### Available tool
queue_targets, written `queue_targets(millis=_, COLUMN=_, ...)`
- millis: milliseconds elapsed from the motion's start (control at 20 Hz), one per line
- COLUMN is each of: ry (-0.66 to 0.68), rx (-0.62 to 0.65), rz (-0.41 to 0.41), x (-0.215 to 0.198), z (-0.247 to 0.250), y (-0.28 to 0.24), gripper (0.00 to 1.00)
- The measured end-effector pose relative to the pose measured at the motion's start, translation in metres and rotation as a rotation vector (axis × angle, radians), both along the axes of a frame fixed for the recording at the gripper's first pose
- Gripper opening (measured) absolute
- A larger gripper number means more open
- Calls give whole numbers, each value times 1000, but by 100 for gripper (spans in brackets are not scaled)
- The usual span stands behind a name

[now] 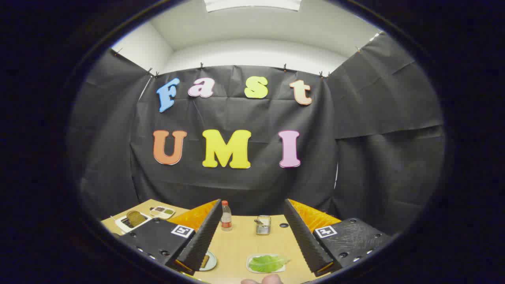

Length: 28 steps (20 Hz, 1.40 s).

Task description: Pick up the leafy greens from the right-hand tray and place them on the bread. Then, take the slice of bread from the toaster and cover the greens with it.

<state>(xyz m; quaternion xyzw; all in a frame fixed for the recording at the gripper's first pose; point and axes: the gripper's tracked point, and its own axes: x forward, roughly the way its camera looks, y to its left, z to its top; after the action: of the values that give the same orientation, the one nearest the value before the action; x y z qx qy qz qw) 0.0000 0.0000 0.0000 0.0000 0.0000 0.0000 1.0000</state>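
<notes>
My gripper (252,242) is open and held high above the wooden table (244,240), nothing between its fingers. Below and between the fingers, toward the right one, a green leaf (267,263) lies on a small white tray (252,268). By the left finger a slice of bread (204,261) rests on a round plate (212,263), partly hidden by that finger. Beyond the left finger, far to the left, a toaster (132,221) holds a brown bread slice (135,217) in its slot.
A small bottle with a red cap (226,215) and an open metal can (263,225) stand at the back of the table. A white compartment dish (162,212) sits behind the toaster. A fingertip (262,280) shows in front of the leaf tray.
</notes>
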Motion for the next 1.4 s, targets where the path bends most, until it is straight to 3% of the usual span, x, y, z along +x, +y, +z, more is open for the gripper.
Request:
queue_targets(millis=550, ry=12, rx=21, rz=29, x=10, z=-1, y=-6, gripper=95)
queue_targets(millis=800, ry=27, rx=38, rz=-9, x=13, z=-8, y=-25, gripper=95)
queue_targets(millis=1100, ry=108, rx=57, rz=-34, x=14, z=-48, y=-50, gripper=95)
queue_targets(millis=1400, ry=241, rx=90, rz=-51, x=22, z=-128, y=-82, gripper=95)
